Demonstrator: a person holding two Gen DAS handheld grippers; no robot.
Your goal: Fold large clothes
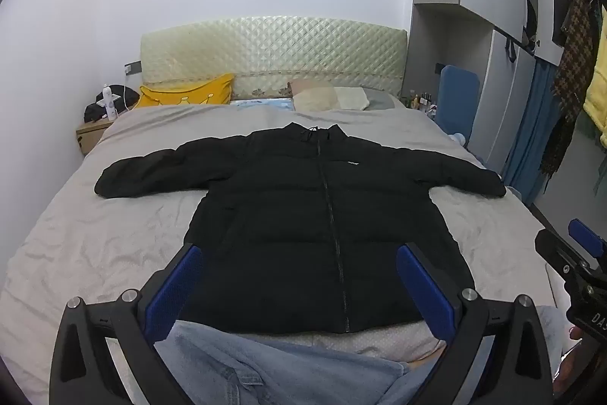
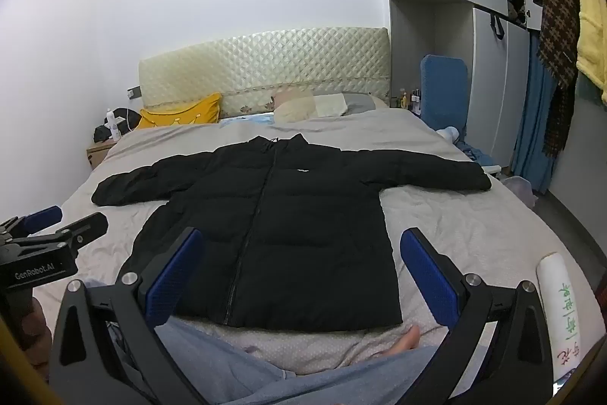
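Observation:
A black puffer jacket [image 1: 315,211] lies flat and zipped on the grey bed sheet [image 1: 95,245], collar toward the headboard, both sleeves spread out sideways. It also shows in the right wrist view [image 2: 280,222]. My left gripper [image 1: 299,287] is open and empty, held above the jacket's hem. My right gripper [image 2: 299,272] is open and empty, also above the hem, to the right of the left one. Each gripper shows at the edge of the other's view: the right gripper [image 1: 580,253] and the left gripper [image 2: 57,226].
Pillows [image 1: 189,95] and a quilted headboard [image 1: 273,55] are at the far end. A nightstand [image 1: 93,133] stands far left. A wardrobe with hanging clothes [image 1: 573,63] is on the right. The person's jeans-clad legs [image 1: 265,367] and a foot [image 2: 402,340] are at the near edge. A white roll [image 2: 561,310] lies near right.

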